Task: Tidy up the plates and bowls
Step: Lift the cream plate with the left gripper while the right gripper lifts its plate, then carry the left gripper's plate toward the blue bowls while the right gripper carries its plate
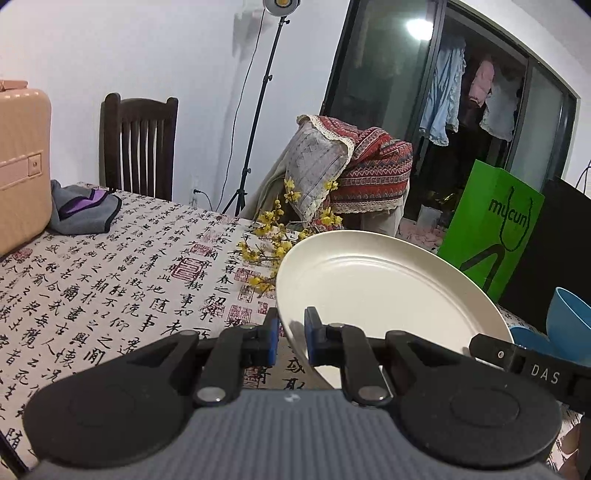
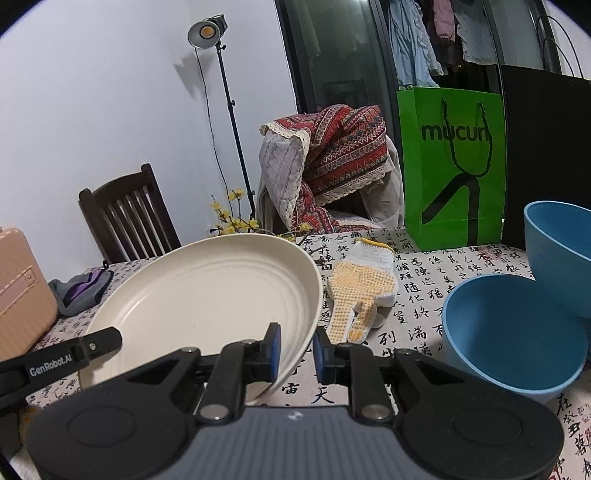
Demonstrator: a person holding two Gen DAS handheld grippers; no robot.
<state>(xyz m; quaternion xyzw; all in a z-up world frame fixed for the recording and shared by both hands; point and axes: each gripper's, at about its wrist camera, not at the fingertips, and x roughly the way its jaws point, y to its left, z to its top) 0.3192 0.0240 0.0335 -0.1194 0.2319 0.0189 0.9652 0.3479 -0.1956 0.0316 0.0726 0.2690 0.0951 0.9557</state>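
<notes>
Tongs clamped — plate tilted

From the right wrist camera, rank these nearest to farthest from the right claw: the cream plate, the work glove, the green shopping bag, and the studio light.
1. Cream plate: its rim is gripped in the right claw.
2. Work glove: on the tablecloth just beyond, slightly right.
3. Green shopping bag: standing at the table's far edge, right.
4. Studio light: on its stand by the wall, behind the table, left.
</notes>
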